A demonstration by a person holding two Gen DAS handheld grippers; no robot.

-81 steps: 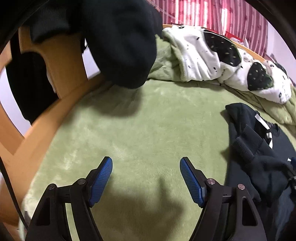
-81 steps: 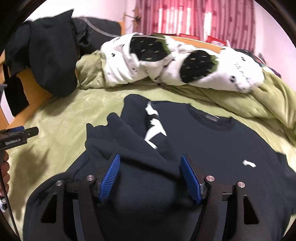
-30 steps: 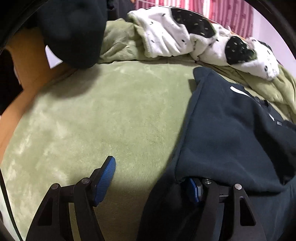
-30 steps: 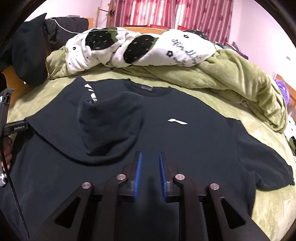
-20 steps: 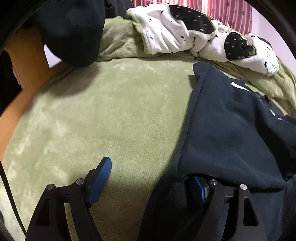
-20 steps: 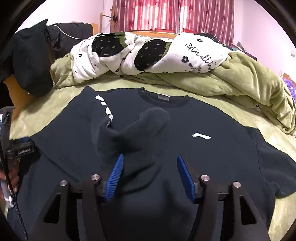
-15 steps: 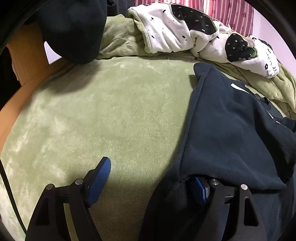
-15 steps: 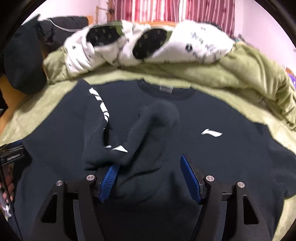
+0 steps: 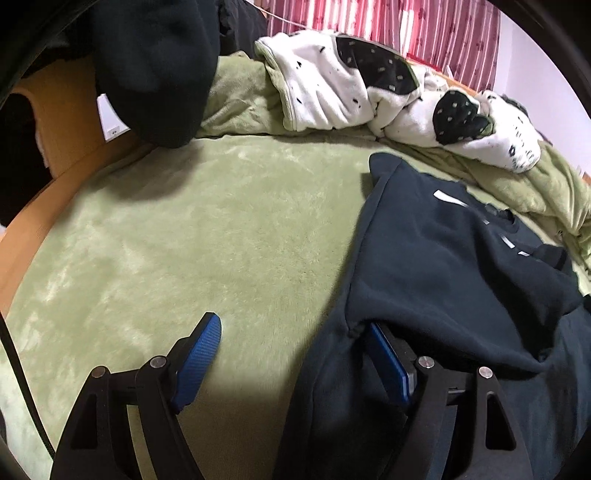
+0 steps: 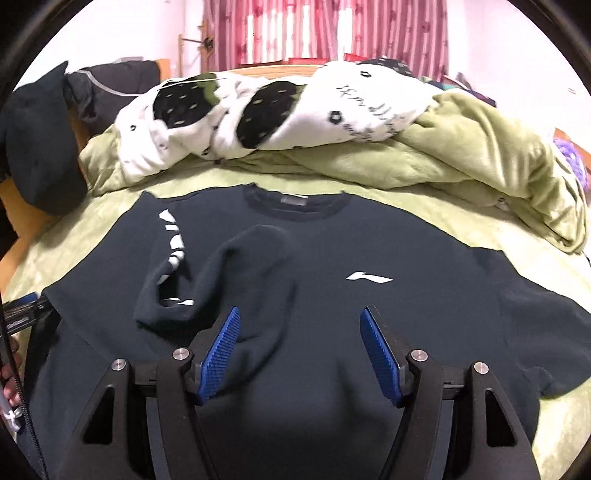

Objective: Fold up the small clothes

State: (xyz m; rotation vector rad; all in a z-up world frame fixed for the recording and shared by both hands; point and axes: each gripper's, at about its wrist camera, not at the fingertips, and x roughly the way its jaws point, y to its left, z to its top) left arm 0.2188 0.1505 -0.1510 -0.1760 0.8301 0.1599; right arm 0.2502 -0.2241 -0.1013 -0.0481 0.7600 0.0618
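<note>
The dark navy sweatshirt (image 10: 332, 266) lay face up and spread across the green bedspread (image 9: 177, 236), its collar toward the heaped bedding and a small white logo (image 10: 368, 277) on the chest. One sleeve (image 10: 225, 280), marked with white stripes, was folded in over the front of the body and lay bunched there. The right gripper (image 10: 299, 350) hovered over the lower middle of the sweatshirt with its blue pads spread wide apart and nothing between them; its left pad sat just beside the end of the folded sleeve. The left gripper (image 9: 291, 358) was at the sweatshirt's side edge, also spread wide: one pad stood over bare bedspread while the other was tucked under a fold of the dark fabric, so the cloth draped over that finger without being pinched. Beyond the collar a white blanket with black spots (image 10: 258, 107) was piled on a rumpled green blanket (image 10: 480, 155). A black garment (image 9: 155, 66) hung over the wooden bed frame (image 9: 70, 122) at the side, and red striped curtains (image 10: 314, 33) covered the far wall.
</note>
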